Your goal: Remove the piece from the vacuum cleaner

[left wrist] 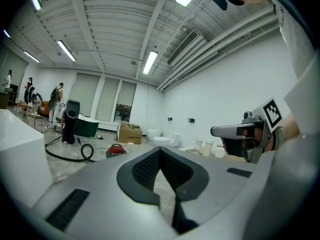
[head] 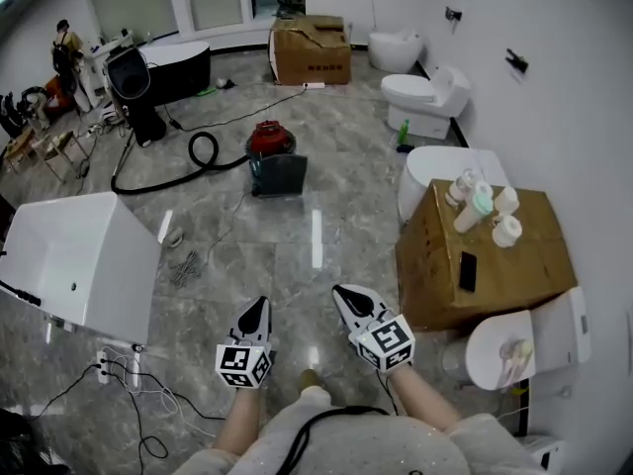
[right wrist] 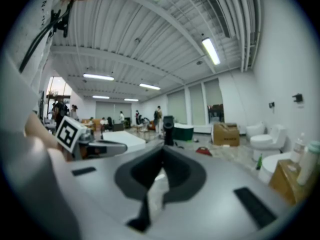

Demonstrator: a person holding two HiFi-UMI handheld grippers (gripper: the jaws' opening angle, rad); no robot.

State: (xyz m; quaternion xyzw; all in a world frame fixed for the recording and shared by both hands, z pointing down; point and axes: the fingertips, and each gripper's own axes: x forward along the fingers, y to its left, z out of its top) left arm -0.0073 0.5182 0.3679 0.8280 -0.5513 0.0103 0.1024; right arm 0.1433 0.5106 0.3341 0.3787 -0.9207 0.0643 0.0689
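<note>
Standing far beyond left claw (head: 259, 305) and right claw (head: 341, 292): vacuum cleaner (head: 271, 139).

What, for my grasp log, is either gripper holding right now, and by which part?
Nothing. The left gripper and right gripper both have their jaws shut and empty; the red vacuum cleaner sits well ahead on the floor.

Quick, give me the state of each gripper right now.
Left gripper: closed, fingers together, holding nothing.
Right gripper: closed, fingers together, holding nothing.
</note>
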